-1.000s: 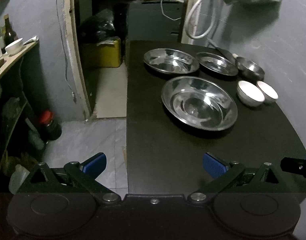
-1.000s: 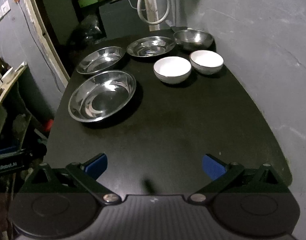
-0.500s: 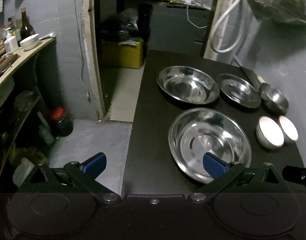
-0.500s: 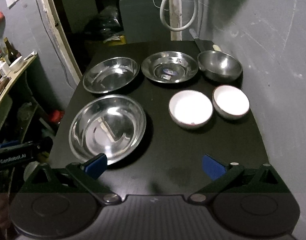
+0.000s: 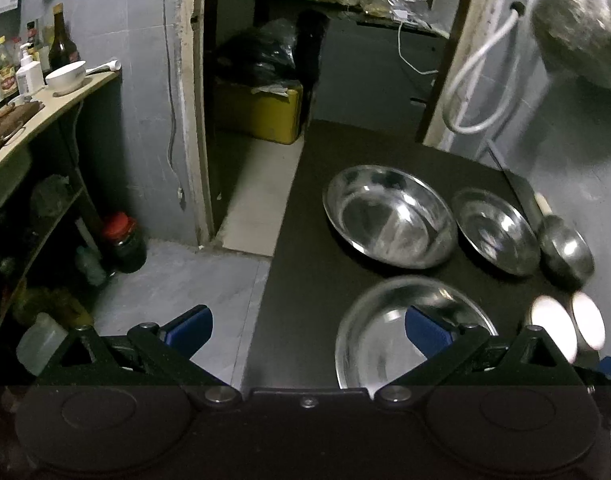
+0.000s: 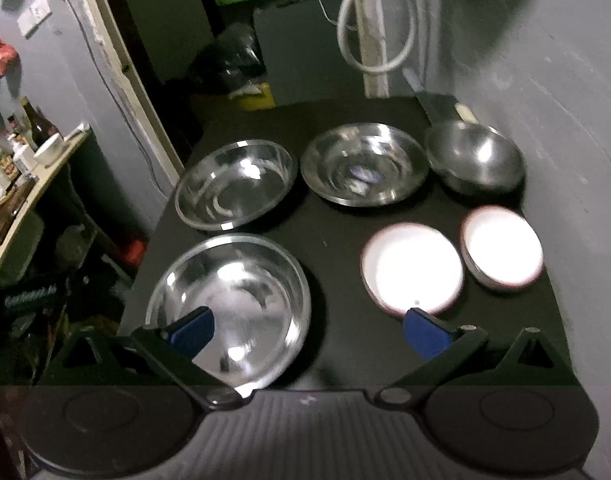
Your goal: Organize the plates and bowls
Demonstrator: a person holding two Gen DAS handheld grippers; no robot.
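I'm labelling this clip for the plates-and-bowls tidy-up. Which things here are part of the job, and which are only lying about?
Part of the job:
near steel plate
far-left steel plate
middle steel plate
steel bowl
two white bowls

Just lying about:
white hose
yellow box
red-lidded jar
shelf bottles
shelf bowl

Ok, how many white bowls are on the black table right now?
2. Both sit side by side at the table's right side, in front of the steel dishes: the larger white bowl on the left, the smaller white bowl beside it, nearer the wall. Nothing appears hidden.
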